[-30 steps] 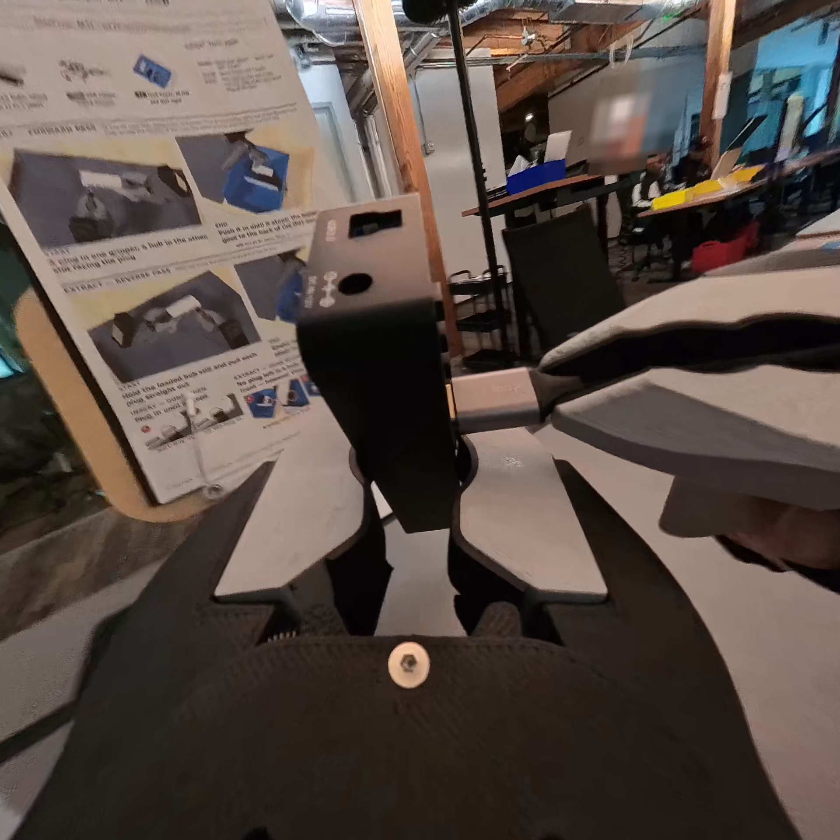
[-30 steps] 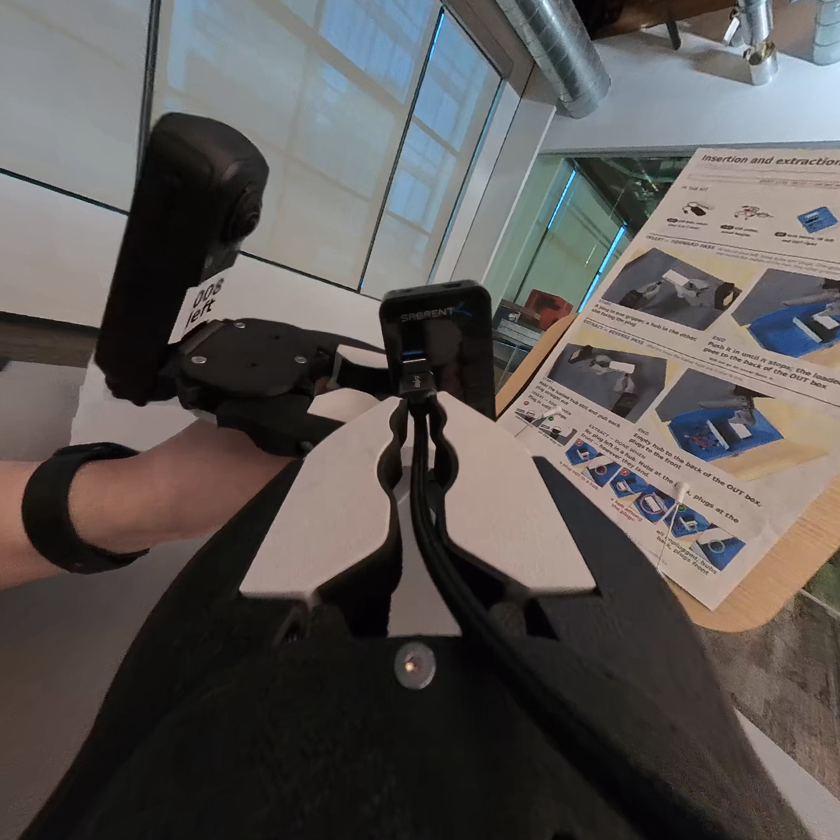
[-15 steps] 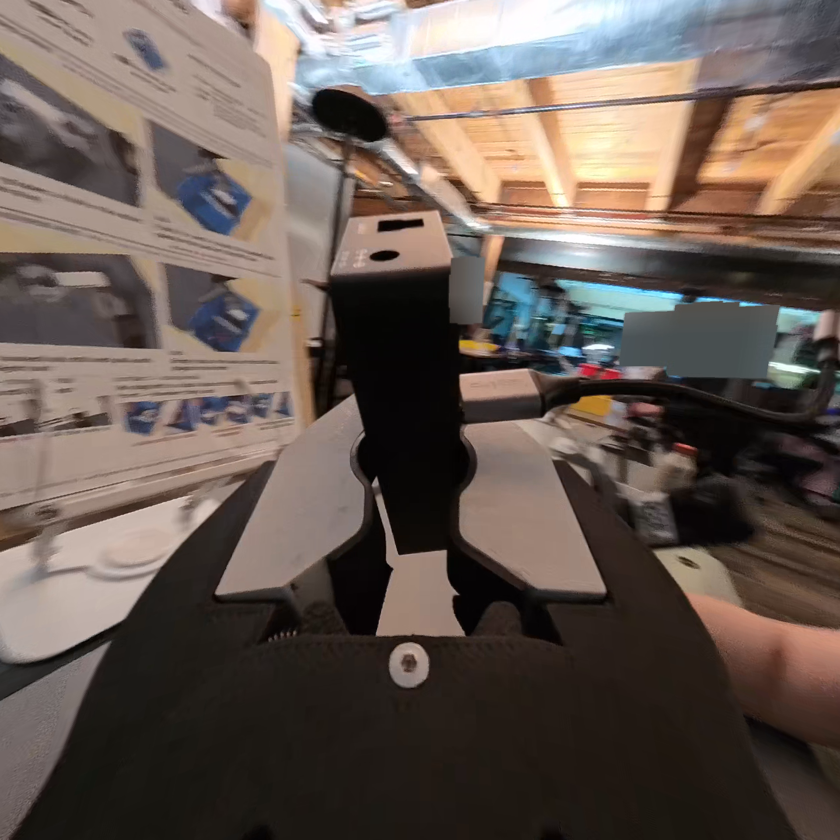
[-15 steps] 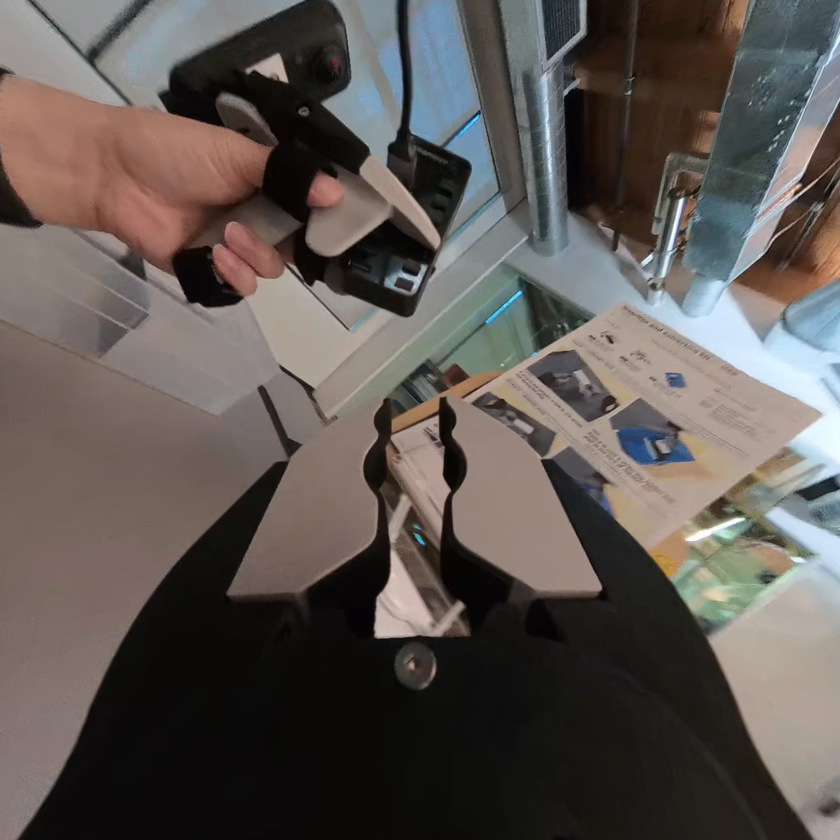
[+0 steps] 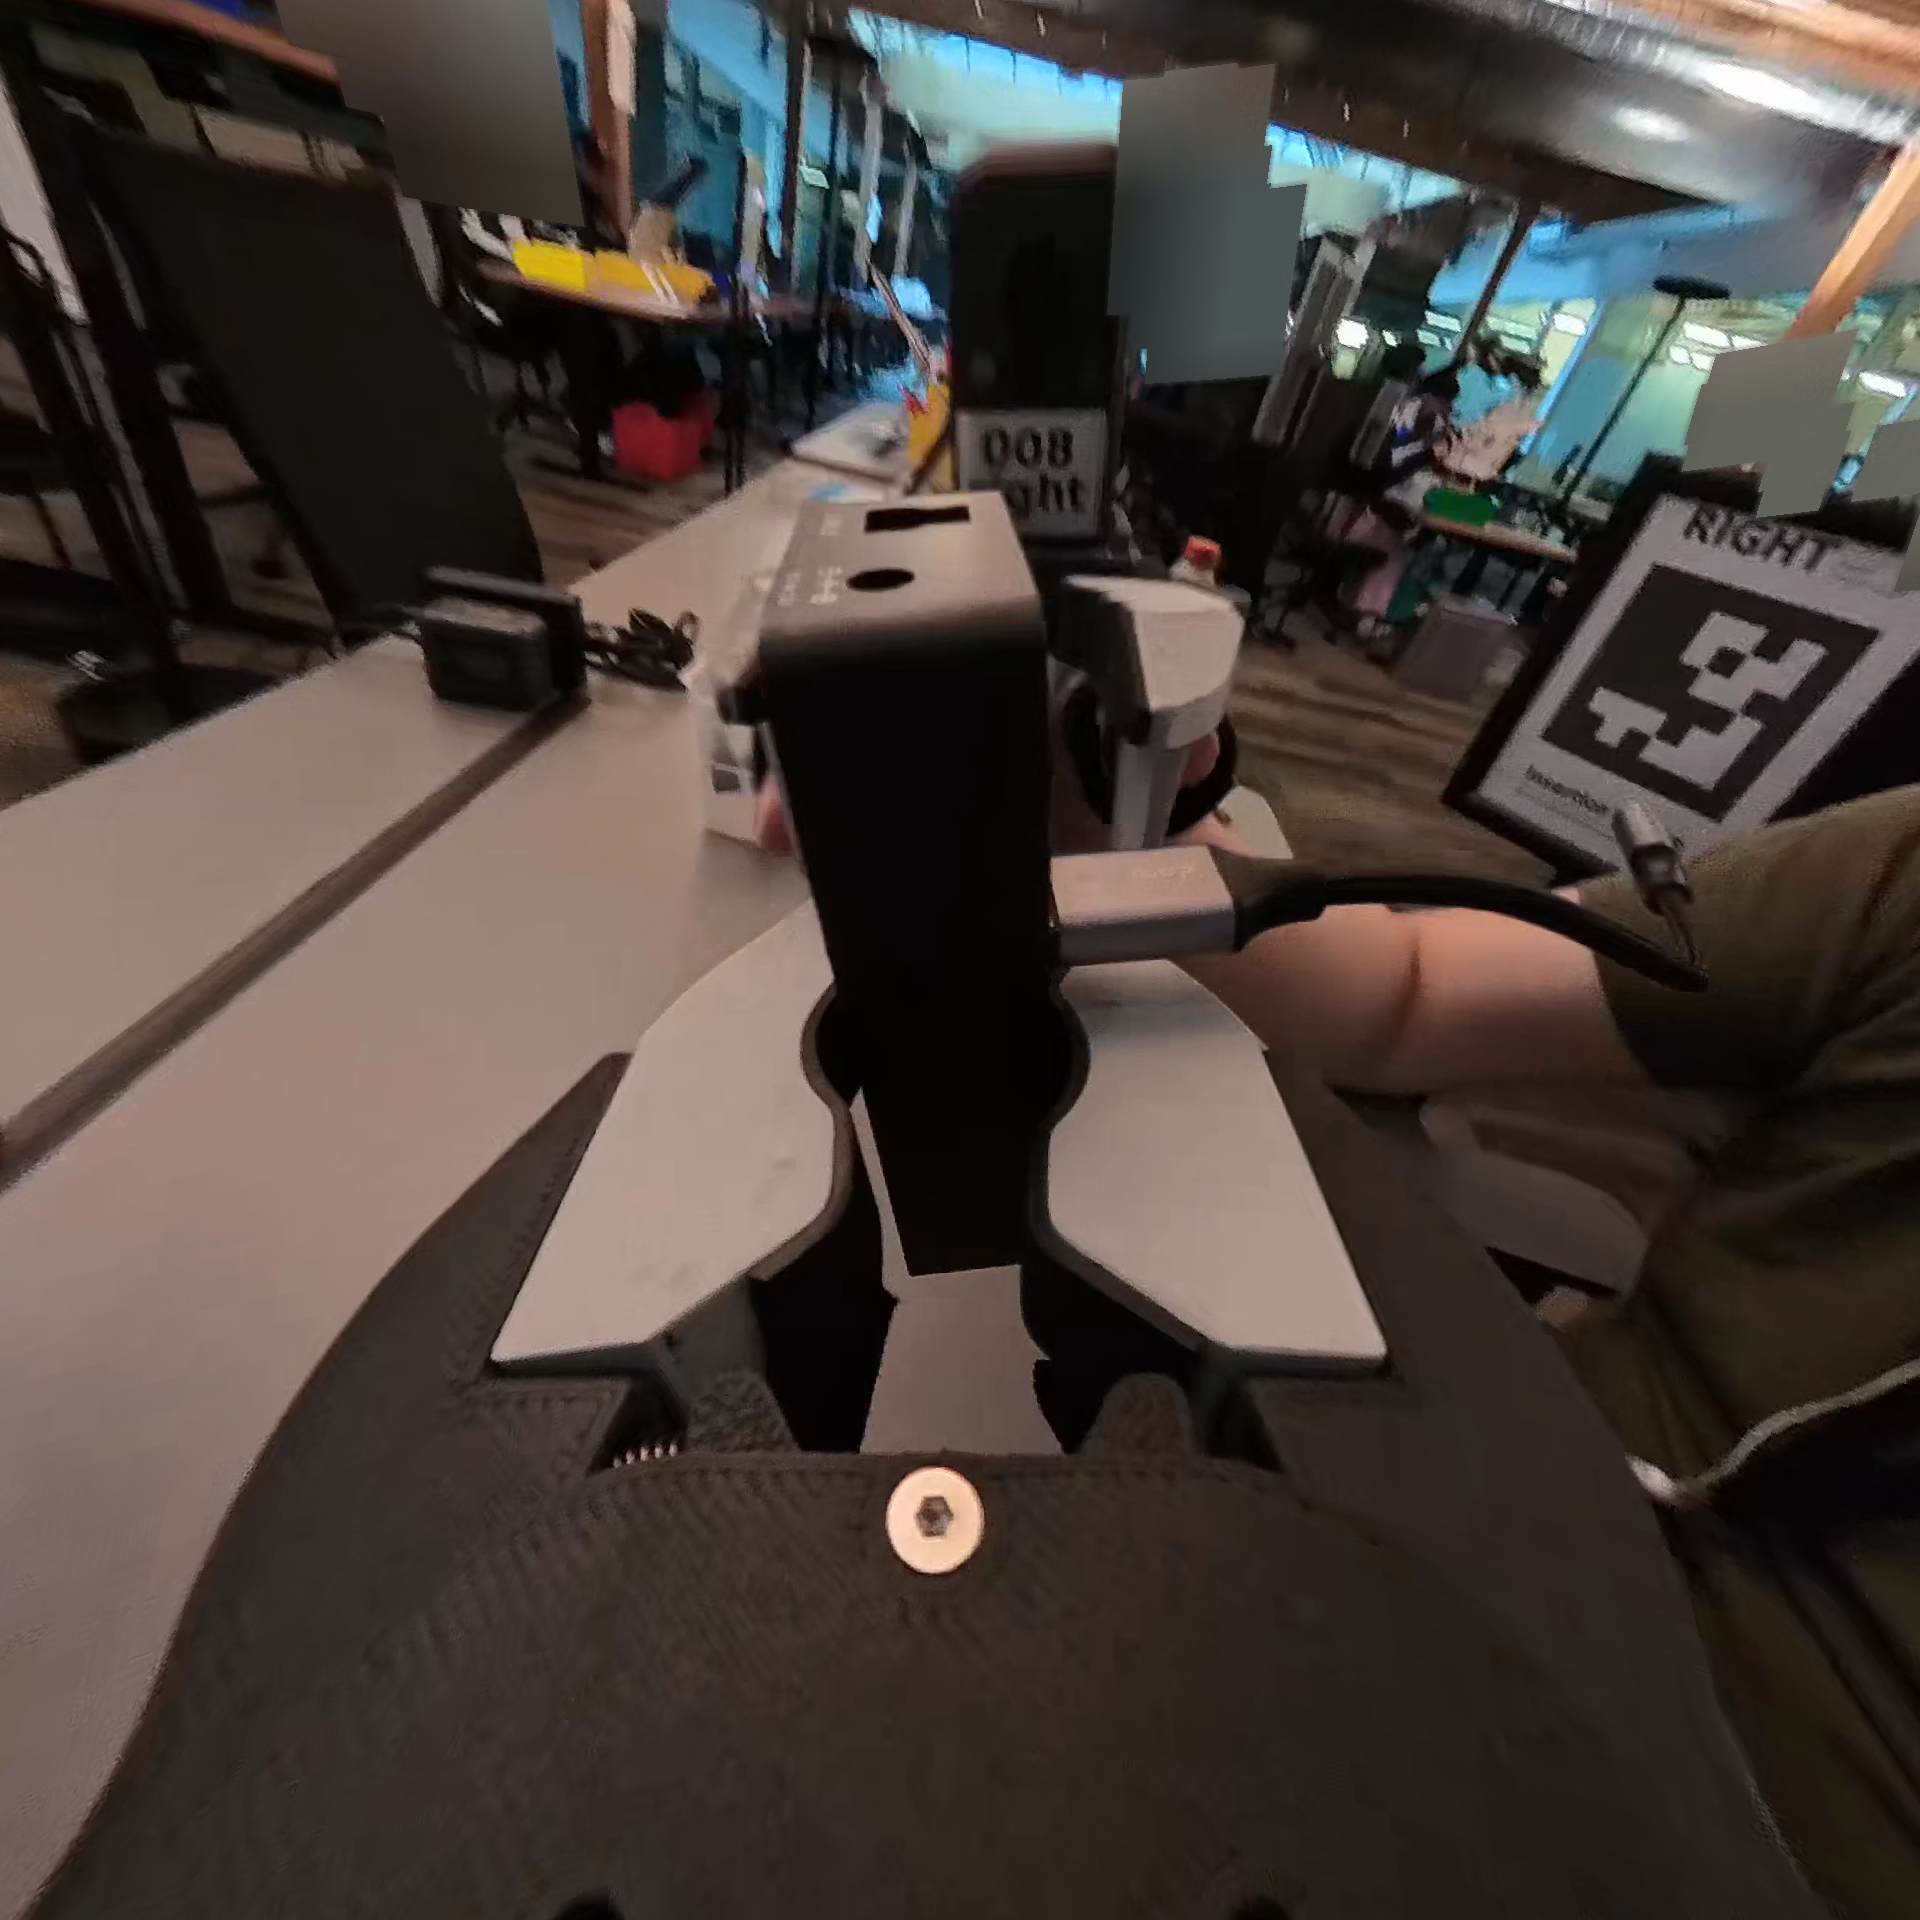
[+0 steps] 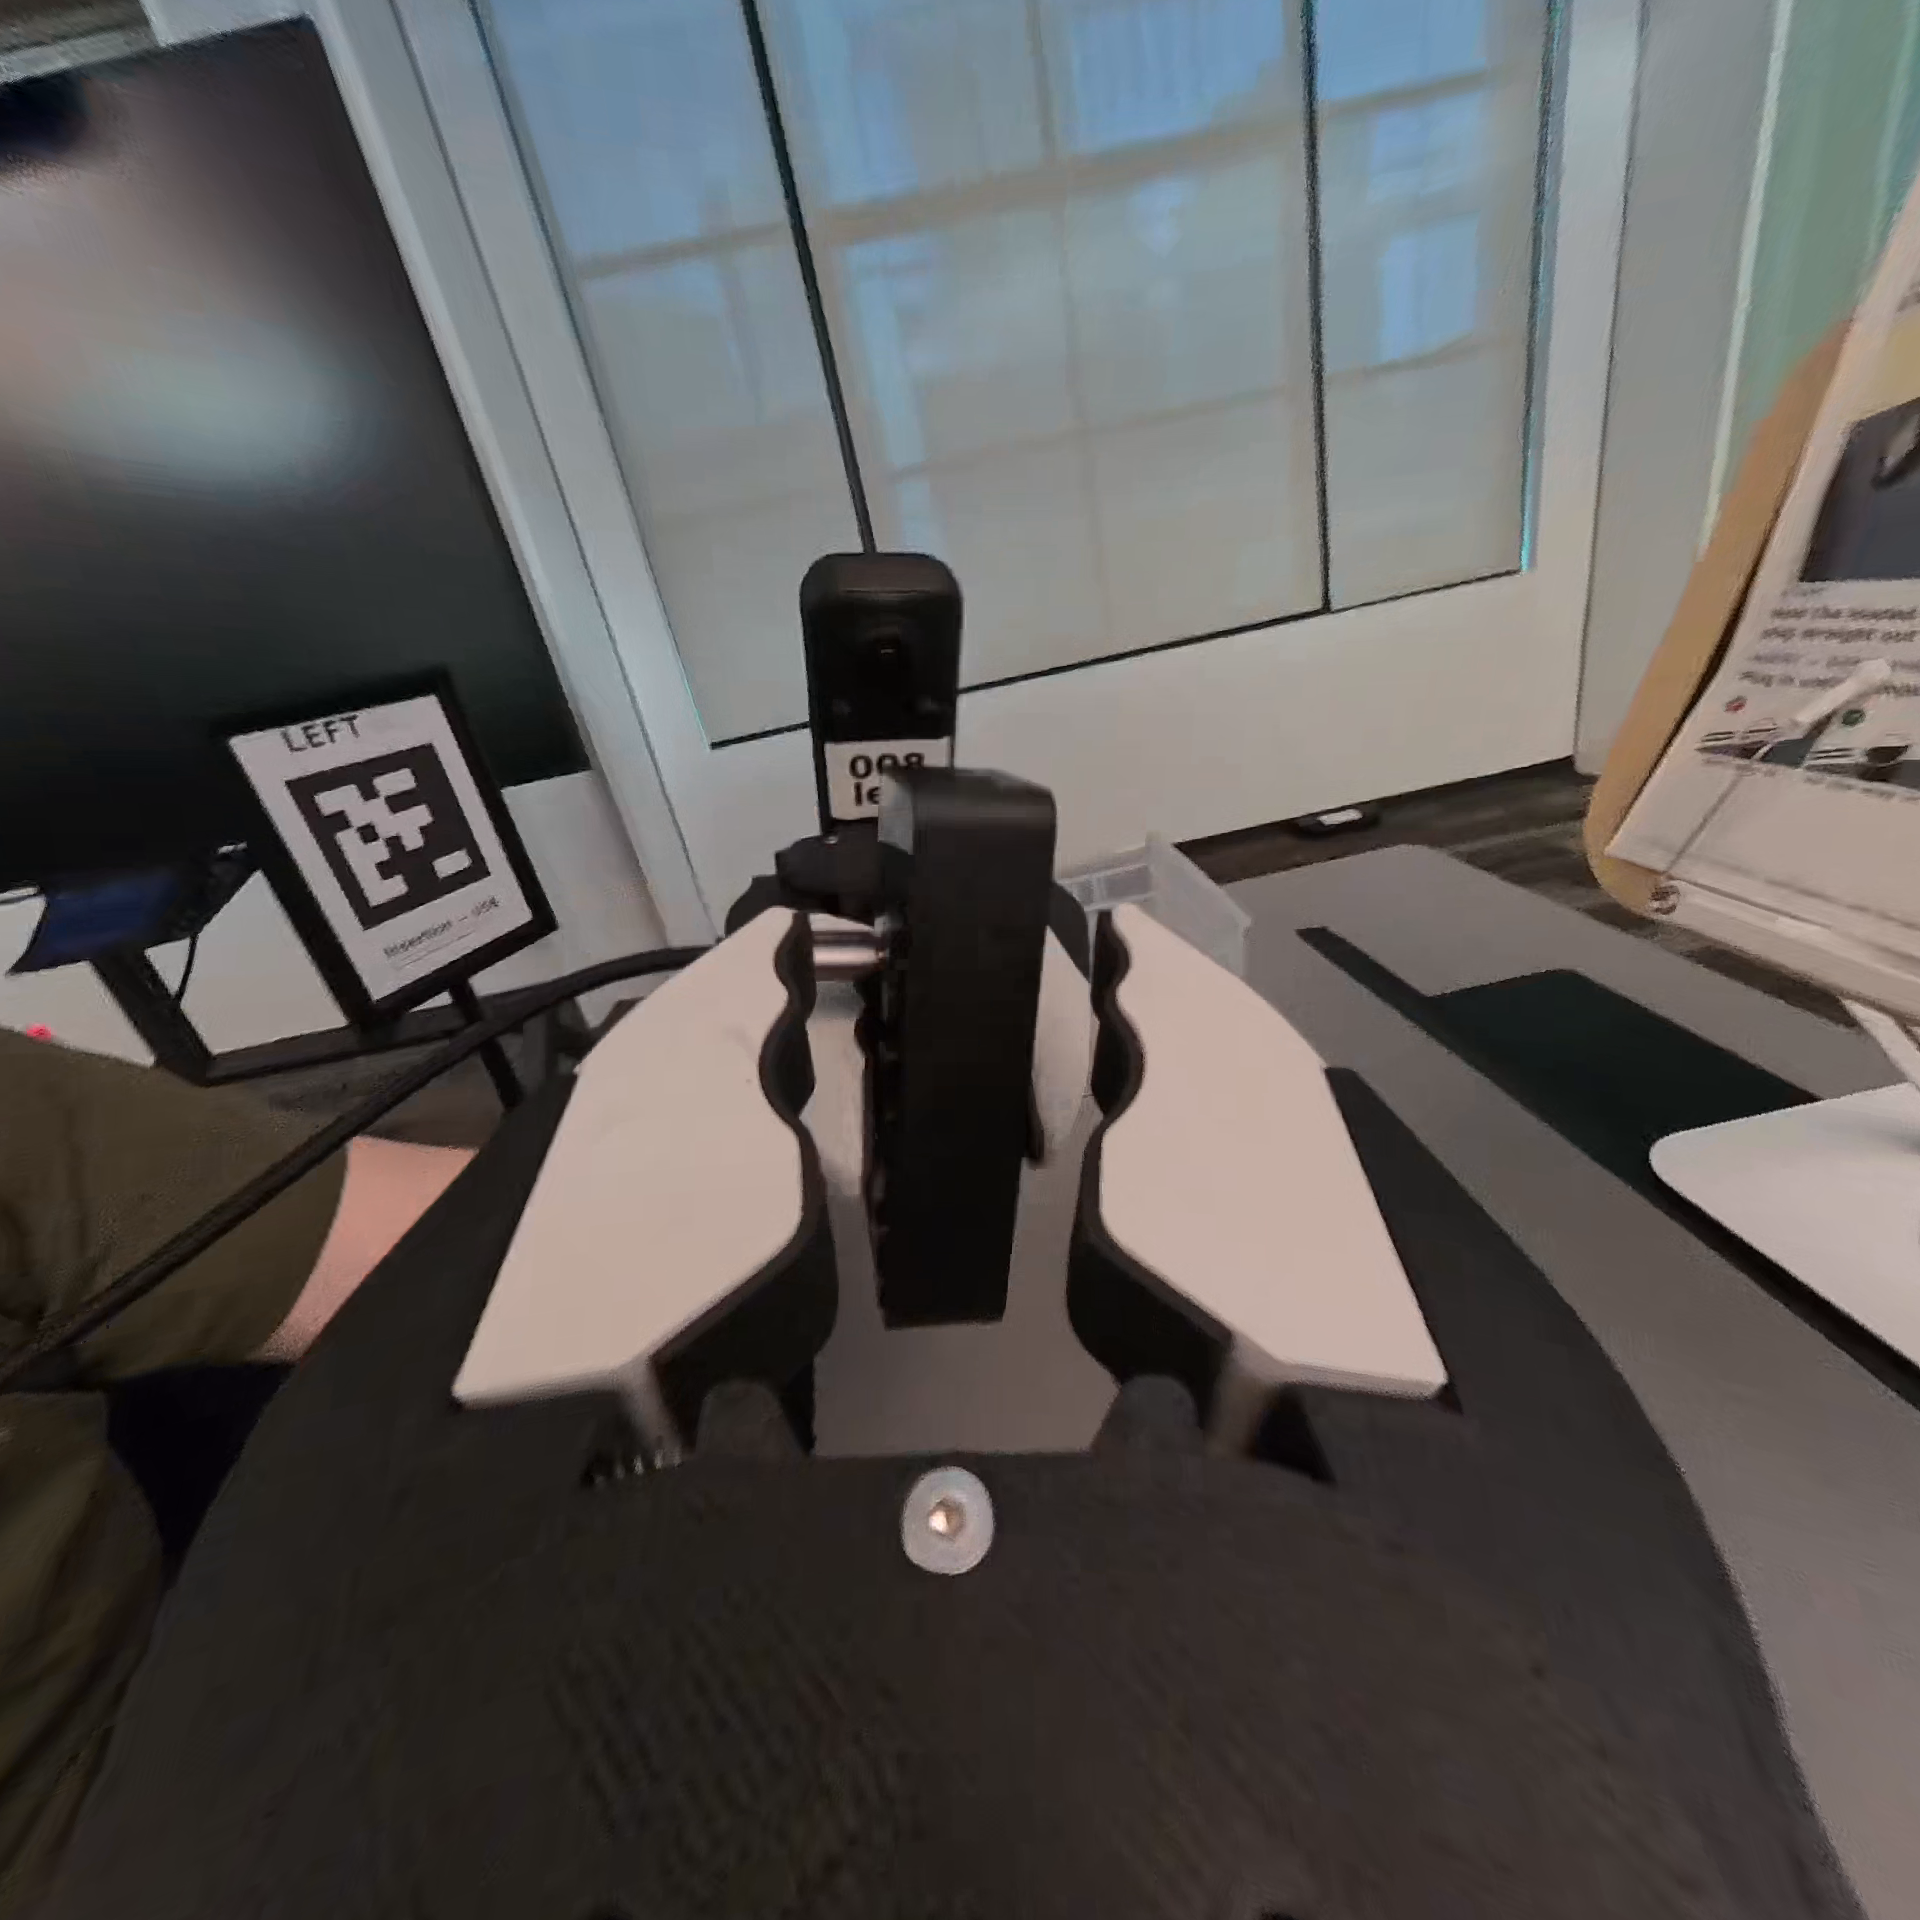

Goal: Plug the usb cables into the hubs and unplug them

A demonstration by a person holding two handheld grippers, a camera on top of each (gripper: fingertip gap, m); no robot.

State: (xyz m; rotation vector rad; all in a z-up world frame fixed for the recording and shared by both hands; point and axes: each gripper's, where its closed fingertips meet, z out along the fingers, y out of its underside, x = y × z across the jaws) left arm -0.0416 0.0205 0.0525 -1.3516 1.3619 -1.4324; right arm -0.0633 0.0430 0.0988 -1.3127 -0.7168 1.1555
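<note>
In the left wrist view, the left gripper (image 5: 940, 1049) is clamping one boxy matte black hub (image 5: 914, 831) upright; one grey metal plug (image 5: 1143, 902) is sitting in its side at 3 o'clock, its cable (image 5: 1475, 914) now hanging free.

In the right wrist view, the right gripper (image 6: 951, 997), pinched nearly together half a second ago, is now gaping around the hub (image 6: 961, 1049) without touching.

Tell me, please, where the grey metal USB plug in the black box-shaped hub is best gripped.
Pinch the grey metal USB plug by its shell, across the broad flat faces, coming from the side it juts toward. It stands square off the black box-shaped hub, which the left gripper clamps upright; its black cable curves away, probably a poorer hold.
</note>
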